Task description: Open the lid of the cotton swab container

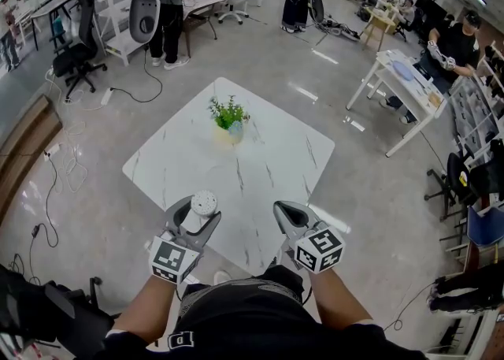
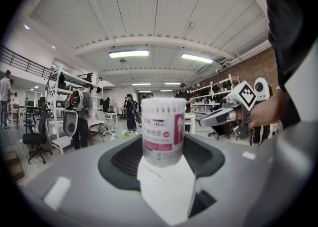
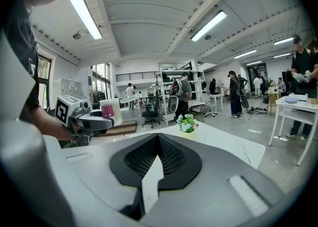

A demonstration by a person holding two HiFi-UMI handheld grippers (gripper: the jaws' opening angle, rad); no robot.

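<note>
L gripper (image 1: 200,213) sits lower left of centre in head view, jaws clamped on the clear cylindrical cotton swab container w/ pink-and-white label (image 2: 163,131). The container is held upright, white round top up, over the near-left part of the white marble-look square bench (image 1: 268,154); can't tell if its base touches the bench. In left gripper view the container stands centre frame between the jaws, swab tips packed under the top. Can't tell whether the lid is seated or loose.

R gripper (image 1: 285,210) is lower right of centre, near the L gripper but apart from it. Its jaws are closed together w/ nothing between them, and right gripper view shows them meeting at centre frame.

Small green plant in a pale yellow pot (image 1: 228,120) stands mid-bench, upper centre of head view, well apart from both grippers.
</note>
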